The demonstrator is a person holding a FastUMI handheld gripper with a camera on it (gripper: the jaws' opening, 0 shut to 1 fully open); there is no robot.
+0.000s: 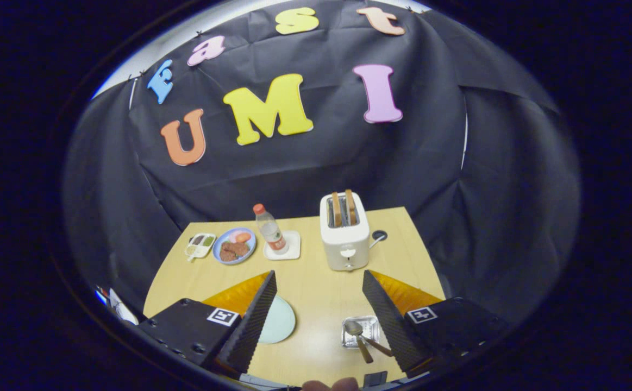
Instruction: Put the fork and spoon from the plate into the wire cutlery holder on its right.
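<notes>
My gripper (318,274) hangs high above the wooden table (316,304), open, with nothing between its fingers. Far below, close to the left finger (256,315), lies a pale green plate (280,323), partly hidden by that finger and bare where it shows. To its right, beside the right finger (389,320), stands the small wire cutlery holder (360,331). A spoon (354,328) with a wooden handle leans in it. A second wooden handle (379,346) sticks out beside it; its head is hidden.
At the table's far side stand a white toaster (344,241) with two bread slices, a bottle (270,229) on a white coaster (285,248), a blue plate of food (234,247) and a small divided tray (200,245). A person's fingertips (329,384) show at the near edge.
</notes>
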